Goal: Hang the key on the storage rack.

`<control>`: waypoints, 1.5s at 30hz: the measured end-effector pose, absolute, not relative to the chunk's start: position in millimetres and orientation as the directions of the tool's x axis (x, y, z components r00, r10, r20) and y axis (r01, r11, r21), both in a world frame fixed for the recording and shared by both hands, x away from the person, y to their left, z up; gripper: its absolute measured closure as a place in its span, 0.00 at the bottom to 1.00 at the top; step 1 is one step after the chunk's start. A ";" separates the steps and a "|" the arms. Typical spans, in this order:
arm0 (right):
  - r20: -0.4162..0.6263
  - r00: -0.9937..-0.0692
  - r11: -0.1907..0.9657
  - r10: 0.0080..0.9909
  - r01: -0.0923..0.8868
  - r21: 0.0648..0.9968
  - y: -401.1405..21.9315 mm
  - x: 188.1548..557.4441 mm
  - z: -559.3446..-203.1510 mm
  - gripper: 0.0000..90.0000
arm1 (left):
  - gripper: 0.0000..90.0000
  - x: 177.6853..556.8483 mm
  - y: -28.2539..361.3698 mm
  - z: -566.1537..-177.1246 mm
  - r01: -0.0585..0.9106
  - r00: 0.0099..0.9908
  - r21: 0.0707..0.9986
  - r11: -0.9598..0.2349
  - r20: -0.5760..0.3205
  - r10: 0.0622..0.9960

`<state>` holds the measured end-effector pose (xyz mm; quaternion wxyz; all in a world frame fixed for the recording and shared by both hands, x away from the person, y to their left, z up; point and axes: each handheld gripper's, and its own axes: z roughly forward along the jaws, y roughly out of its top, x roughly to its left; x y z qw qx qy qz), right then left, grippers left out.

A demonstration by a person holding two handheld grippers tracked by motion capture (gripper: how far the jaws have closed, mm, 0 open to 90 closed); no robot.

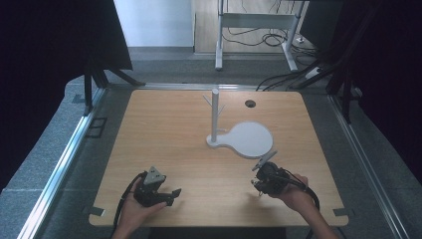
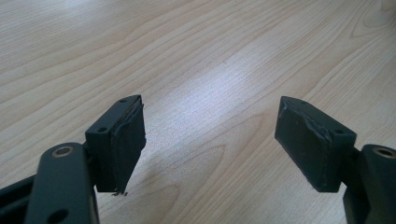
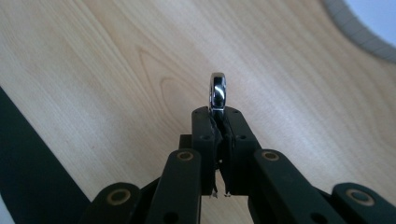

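Observation:
A small shiny metal ring (image 3: 217, 91) stands on edge, pinched between the pads of my right gripper (image 3: 219, 122), which is shut on it. That gripper (image 1: 257, 185) is held low over the table's near right part, just in front of the white stand's round base (image 1: 249, 139). The base's rim (image 3: 357, 35) curves across the top right corner of the right gripper view. The stand's upright post (image 1: 215, 115) carries short pegs. My left gripper (image 1: 171, 195) sits near the front left edge; its jaws (image 2: 210, 140) are wide apart over bare wood, with nothing between them.
The wooden table (image 1: 164, 139) has a cable hole (image 1: 250, 103) at the back right. Black curtains hang on both sides. A white desk frame (image 1: 256, 22) and cables stand on the floor beyond. The table's front edge lies close to both hands.

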<state>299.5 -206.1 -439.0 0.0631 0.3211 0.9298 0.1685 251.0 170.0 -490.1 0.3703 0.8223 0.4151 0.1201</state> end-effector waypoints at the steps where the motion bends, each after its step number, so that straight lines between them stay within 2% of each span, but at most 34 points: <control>1: -0.010 -0.785 0.735 0.619 0.576 0.358 -206.2 300.2 -438.0 0.94 | 0.28 251.2 170.0 -490.4 0.595 0.627 0.707 -0.383 -0.110 0.771; 32: -0.004 -0.766 0.671 0.643 0.562 0.484 -189.2 347.9 -406.5 0.94 | 0.28 251.0 166.7 -492.6 0.596 0.636 0.698 -0.397 -0.109 0.764; 45: -0.001 -0.752 0.657 0.659 0.574 0.489 -186.4 363.1 -400.6 0.94 | 0.28 250.6 164.6 -492.9 0.589 0.649 0.697 -0.409 -0.106 0.753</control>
